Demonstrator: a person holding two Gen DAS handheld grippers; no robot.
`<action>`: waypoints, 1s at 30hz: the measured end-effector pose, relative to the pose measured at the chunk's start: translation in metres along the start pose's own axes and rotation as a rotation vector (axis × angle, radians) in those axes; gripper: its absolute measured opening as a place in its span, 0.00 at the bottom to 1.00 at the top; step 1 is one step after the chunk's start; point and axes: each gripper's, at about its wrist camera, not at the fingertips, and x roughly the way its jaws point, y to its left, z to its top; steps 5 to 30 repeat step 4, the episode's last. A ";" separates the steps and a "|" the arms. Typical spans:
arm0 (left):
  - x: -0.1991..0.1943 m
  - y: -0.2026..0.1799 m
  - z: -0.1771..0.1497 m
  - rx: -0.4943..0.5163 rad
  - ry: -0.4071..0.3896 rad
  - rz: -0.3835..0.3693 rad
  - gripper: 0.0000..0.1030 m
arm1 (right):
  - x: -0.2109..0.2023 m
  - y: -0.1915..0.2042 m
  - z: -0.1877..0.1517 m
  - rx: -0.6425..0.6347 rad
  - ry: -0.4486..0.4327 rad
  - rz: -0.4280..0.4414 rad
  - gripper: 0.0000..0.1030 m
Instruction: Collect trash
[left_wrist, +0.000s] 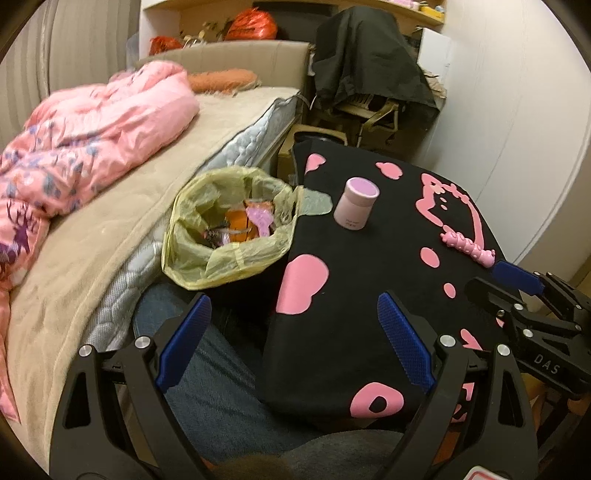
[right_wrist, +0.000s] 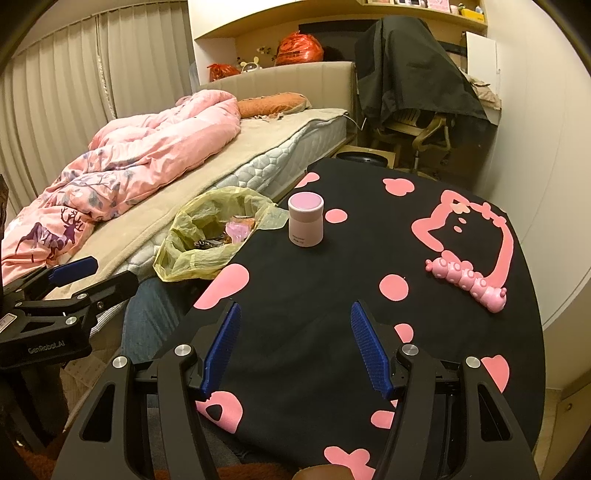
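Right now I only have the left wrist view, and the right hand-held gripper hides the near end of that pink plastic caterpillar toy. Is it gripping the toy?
Observer: No. The right wrist view shows the right hand-held gripper open and empty. The pink plastic caterpillar toy lies apart from it, off to its right.
Operator: What's between its fingers?
Observer: Only the black tablecloth with pink shapes. The pink cylindrical jar stands upright beyond the fingertips.
Operator: Where's my left one from there?
Observer: The left hand-held gripper hovers off the table's left edge, on the near side of the yellow plastic trash bag.
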 end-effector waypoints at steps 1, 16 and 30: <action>0.003 0.008 0.001 -0.023 0.007 0.009 0.85 | 0.002 0.002 0.002 -0.014 0.001 0.004 0.57; 0.007 0.044 0.003 -0.119 0.002 0.068 0.85 | 0.014 0.014 0.014 -0.074 0.015 0.047 0.57; 0.007 0.044 0.003 -0.119 0.002 0.068 0.85 | 0.014 0.014 0.014 -0.074 0.015 0.047 0.57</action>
